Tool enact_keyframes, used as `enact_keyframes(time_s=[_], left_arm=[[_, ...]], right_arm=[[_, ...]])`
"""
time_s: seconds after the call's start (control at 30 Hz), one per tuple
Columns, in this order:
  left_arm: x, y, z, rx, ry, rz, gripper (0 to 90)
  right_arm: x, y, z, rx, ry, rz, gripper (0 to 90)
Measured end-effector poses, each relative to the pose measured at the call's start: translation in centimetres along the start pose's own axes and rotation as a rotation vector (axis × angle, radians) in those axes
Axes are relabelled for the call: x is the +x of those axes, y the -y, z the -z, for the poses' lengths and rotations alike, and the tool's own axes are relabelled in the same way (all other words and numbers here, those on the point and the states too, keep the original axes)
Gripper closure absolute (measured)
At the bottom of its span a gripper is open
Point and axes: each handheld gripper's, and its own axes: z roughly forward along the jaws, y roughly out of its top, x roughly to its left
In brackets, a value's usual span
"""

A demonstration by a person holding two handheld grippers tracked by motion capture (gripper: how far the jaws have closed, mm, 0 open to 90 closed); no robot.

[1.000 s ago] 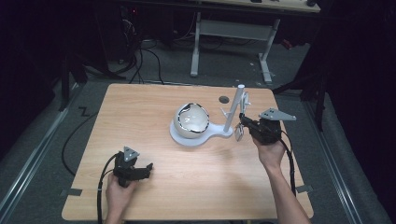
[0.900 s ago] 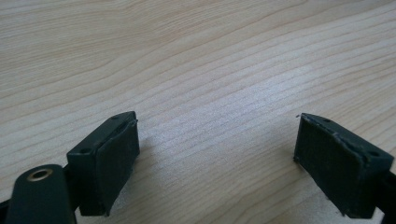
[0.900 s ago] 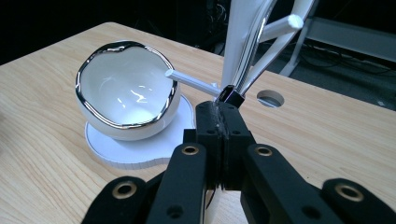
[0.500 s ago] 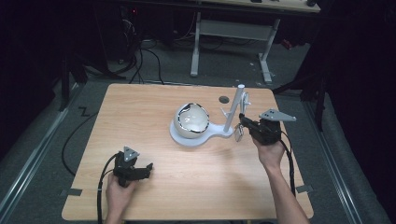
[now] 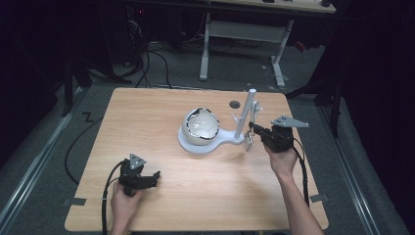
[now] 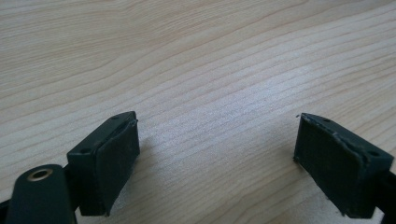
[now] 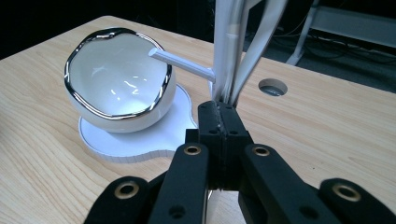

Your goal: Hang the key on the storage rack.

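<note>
**Station status: white stand and bowl, two hand-held grippers**

High view. We see a wooden table point(image 5: 161, 117) with a white stand point(image 5: 208, 143) near its centre-right. The stand's flat base carries a white bowl point(image 5: 200, 126) with a dark, shiny rim. An upright white post point(image 5: 248, 110) rises from the right end of the base. A small round hole point(image 5: 235, 104) lies in the tabletop just beyond the bowl. The right gripper point(image 5: 251, 130) points left, its tips at the foot of the post. The left gripper point(image 5: 151, 175) rests near the near-left corner, well apart from the stand.

Left gripper view. We see the two black jaws spread wide over bare wood grain point(image 6: 201, 70), with nothing between them.

Right gripper view. We see the jaws pressed together, with thin white rods point(image 7: 233, 56) of the stand rising directly from between their tips; the grip appears to be on these rods. The bowl point(image 7: 116, 79) sits to the left on the white base point(image 7: 140, 137), tilted slightly. A short white peg point(image 7: 180, 63) projects from the post toward the bowl's rim. The hole point(image 7: 272, 87) lies to the right.
</note>
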Motion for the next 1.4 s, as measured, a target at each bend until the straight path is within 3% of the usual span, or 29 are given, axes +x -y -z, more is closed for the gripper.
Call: enact_keyframes(time_s=[0.27, 0.6, 1.4], left_arm=[[0.0, 0.0, 0.0, 0.0, 0.0, 0.0, 14.5], [0.0, 0.0, 0.0, 0.0, 0.0, 0.0, 14.5], [0.0, 0.0, 0.0, -0.002, -0.001, 0.002, 14.4]], right_arm=[[0.0, 0.1, -0.3, 0.005, 0.012, 0.012, 90.0], [-0.5, 0.9, -0.6, -0.004, 0.007, -0.022, 89.7], [-2.3, 2.7, 2.8, -0.058, 0.05, -0.092, 57.8]])
